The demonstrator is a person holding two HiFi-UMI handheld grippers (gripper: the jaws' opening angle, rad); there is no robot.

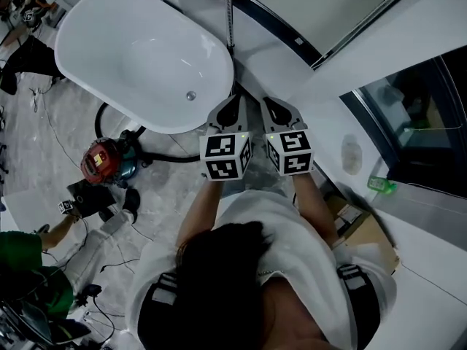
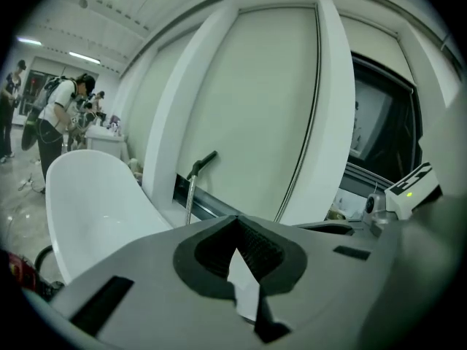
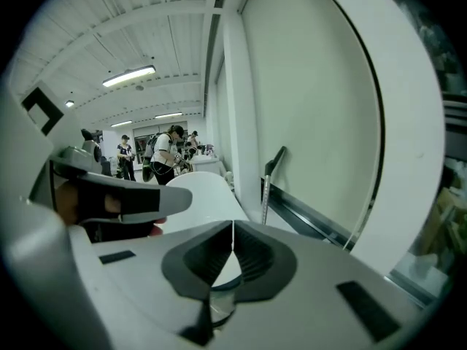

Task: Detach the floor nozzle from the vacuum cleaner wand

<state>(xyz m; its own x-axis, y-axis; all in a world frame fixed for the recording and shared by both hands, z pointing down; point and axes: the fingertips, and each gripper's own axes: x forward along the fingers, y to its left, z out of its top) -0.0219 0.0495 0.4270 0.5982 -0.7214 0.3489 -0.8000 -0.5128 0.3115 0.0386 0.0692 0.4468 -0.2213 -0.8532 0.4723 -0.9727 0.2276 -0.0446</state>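
Observation:
The vacuum wand (image 1: 229,17), a thin metal tube with a dark bent handle, leans against the white wall behind the bathtub. It also shows in the left gripper view as the wand (image 2: 191,195) and in the right gripper view as the wand (image 3: 266,195). Its lower end is hidden behind the tub rim and my grippers, so no floor nozzle can be made out. The left gripper (image 1: 235,102) and right gripper (image 1: 271,102) are held side by side, pointing toward the wand and well short of it. Both the left gripper (image 2: 237,223) and the right gripper (image 3: 232,226) are shut with nothing between their jaws.
A white freestanding bathtub (image 1: 87,20) fills the upper left. The red and teal vacuum canister (image 1: 106,162) sits on the floor beside it, its black hose (image 1: 171,157) running under the tub. A dark glass panel (image 1: 416,130), a green bottle (image 1: 381,186) and cardboard (image 1: 361,228) lie right. People stand beyond the tub.

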